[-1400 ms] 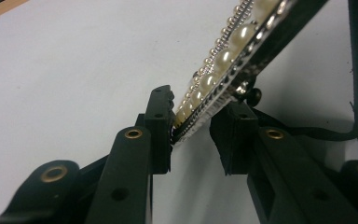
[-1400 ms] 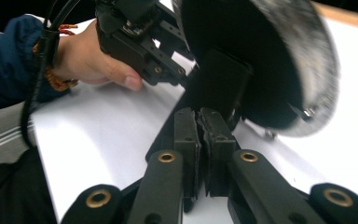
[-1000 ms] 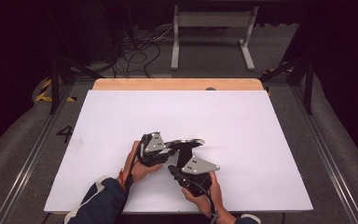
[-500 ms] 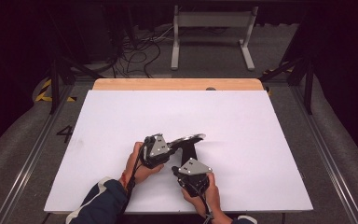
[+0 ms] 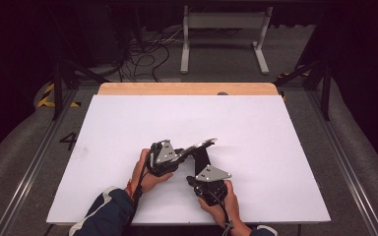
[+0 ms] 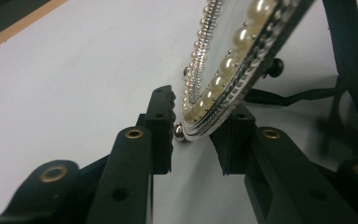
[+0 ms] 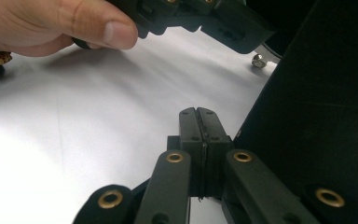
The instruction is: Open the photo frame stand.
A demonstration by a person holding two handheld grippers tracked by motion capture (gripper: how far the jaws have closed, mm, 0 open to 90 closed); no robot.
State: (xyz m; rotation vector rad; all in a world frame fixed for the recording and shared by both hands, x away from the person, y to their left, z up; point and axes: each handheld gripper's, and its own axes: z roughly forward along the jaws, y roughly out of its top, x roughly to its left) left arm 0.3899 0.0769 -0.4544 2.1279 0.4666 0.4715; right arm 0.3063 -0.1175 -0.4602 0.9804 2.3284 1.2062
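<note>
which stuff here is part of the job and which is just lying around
In the job:
- pearl-rimmed picture frame
- its black back stand
- left claw
- right claw

Lying about:
- cables on the floor
- grey metal stand

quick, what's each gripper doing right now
left gripper: jaws either side of the pearl-trimmed frame; just been opening, firm hold cannot be told.
right gripper: shut, holding nothing.

bright glare on white table [image 5: 256,128], dark surroundings, close-ups perhaps slightly blurred.
</note>
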